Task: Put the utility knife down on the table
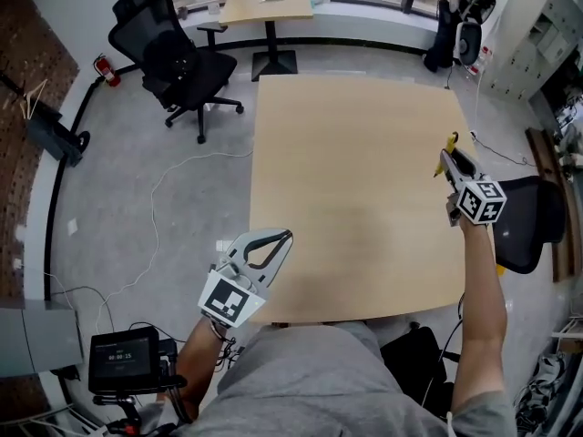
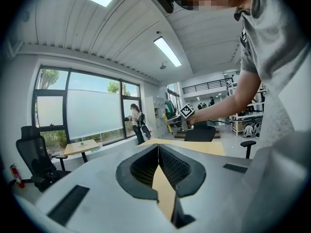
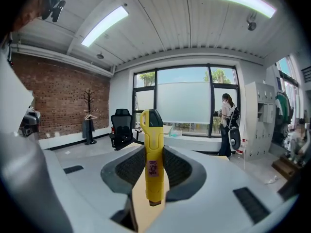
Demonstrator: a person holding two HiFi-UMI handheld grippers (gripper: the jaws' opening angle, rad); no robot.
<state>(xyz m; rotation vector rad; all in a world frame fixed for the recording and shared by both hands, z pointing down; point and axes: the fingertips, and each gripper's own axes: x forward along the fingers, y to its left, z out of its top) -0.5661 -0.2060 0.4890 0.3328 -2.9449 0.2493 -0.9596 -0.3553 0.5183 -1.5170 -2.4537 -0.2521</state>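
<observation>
The yellow utility knife (image 3: 152, 154) stands upright between the jaws of my right gripper (image 3: 151, 178), which is shut on its body; its black-capped end points away from the camera. In the head view the right gripper (image 1: 450, 160) hovers over the right edge of the light wooden table (image 1: 355, 180), with the knife's yellow tip (image 1: 452, 140) sticking out beyond the fingers. My left gripper (image 1: 286, 236) is by the table's front left corner, its fingertips touching. In the left gripper view the jaws of the left gripper (image 2: 158, 148) meet with nothing between them.
A black office chair (image 1: 178, 62) stands on the floor to the far left, and a small table (image 1: 267, 3) beyond it. Another black chair (image 1: 530, 221) sits tight against the table's right side. A white cable (image 1: 164, 176) lies on the floor left of the table. A person (image 3: 227, 123) stands by the window.
</observation>
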